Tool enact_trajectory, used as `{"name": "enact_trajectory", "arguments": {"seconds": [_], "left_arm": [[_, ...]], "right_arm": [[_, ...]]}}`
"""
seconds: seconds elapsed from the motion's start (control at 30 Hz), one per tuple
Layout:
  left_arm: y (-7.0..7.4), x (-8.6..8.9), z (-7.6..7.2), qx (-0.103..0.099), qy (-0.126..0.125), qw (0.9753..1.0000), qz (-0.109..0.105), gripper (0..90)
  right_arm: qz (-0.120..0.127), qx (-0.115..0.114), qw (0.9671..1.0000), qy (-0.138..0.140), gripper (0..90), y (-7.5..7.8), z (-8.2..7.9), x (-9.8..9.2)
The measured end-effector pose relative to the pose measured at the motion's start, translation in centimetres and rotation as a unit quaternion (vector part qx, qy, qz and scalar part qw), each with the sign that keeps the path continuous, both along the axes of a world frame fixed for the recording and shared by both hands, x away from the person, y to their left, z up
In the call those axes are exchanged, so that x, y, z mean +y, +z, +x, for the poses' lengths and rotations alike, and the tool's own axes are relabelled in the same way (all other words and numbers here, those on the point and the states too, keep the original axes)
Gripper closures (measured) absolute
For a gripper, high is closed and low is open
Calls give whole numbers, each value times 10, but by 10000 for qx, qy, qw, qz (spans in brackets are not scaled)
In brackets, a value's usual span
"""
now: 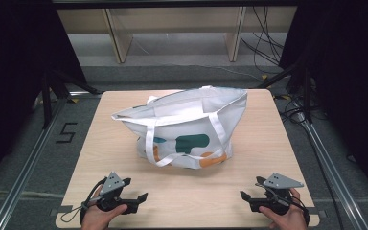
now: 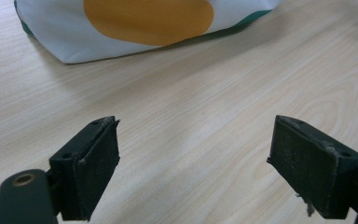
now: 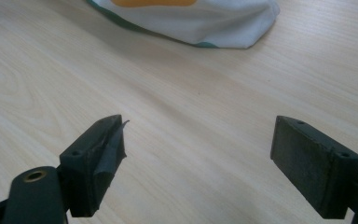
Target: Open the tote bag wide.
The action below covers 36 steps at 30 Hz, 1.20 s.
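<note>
One white tote bag (image 1: 187,127) stands on the worktop (image 1: 268,143), ahead of both tools. The left hand-held gripper (image 1: 136,196) and right hand-held gripper (image 1: 250,189) are wide open, holding nothing. The high view shows two straps (image 1: 149,139).

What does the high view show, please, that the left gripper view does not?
The high view alone takes in the whole white fabric tote bag standing open-mouthed with its white straps, green patches among its markings, both hand-held black claws, the left claw and the right claw, and the pale wooden table's edges. The left gripper view alone gives a close look at the left claw's two worn pads, set wide apart above bare wood with nothing between them. Both share the bag's orange patch near its base, and the wood-grain tabletop.
</note>
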<state>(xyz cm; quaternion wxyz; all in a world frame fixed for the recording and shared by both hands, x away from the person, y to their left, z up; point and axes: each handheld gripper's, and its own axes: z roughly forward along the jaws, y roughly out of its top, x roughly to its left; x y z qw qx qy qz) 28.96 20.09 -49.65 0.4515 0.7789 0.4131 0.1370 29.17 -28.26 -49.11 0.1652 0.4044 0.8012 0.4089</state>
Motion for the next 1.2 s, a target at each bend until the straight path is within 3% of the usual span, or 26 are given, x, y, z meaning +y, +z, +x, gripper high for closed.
{"name": "enact_trajectory", "arguments": {"seconds": [0.23,0.27,0.3,0.5,0.57,0.6,0.63,0.77,0.8,0.87,0.9,0.93,0.97,1.0,1.03,1.07,1.17,1.2], "left_arm": [[0,0,0,-9,-1,10000,51,149],[0,2,1,-11,-21,9998,204,149],[0,2,1,-14,-23,9998,193,148],[0,1,0,-59,-74,9999,103,149],[1,1,0,-41,-95,9998,179,149],[0,0,0,-33,-41,10000,67,149],[0,0,0,-8,-35,10000,57,149],[0,1,0,-42,-98,9998,169,149],[1,1,0,-11,-85,9998,202,149],[1,1,0,1,-91,9998,195,149],[2,3,1,-24,-158,9991,381,149],[2,2,0,-21,-144,9995,297,149],[1,1,0,-29,-98,9998,185,149],[2,3,0,-46,-168,9993,326,149],[1,0,-1,11,-26,9999,136,149],[1,1,0,-53,-71,9998,152,149],[2,2,0,16,-34,9999,150,149],[2,3,0,-52,-96,9997,204,149]], "right_arm": [[8,11,10000,-22,185,0,0,0],[36,145,9998,-124,184,0,-3,2],[-41,31,10000,-20,185,0,0,0],[-55,24,10000,-30,184,0,0,0],[-16,86,9999,-84,185,0,-2,1],[30,180,9997,-154,185,1,-3,2],[-69,27,10000,-31,185,0,0,0],[-1,156,9997,-167,185,1,-3,2],[-76,27,10000,-27,185,0,0,0],[-75,29,10000,-24,185,0,0,0],[-75,29,10000,-24,185,0,0,0],[1,153,9998,-128,186,1,-3,2],[-81,20,10000,-21,187,0,0,0],[-71,28,10000,-24,188,0,0,0],[-63,36,10000,-21,189,0,0,0],[-62,37,10000,-20,190,0,0,0],[-71,46,10000,-17,191,0,0,0],[-3,173,9998,-126,191,1,-3,2]]}}
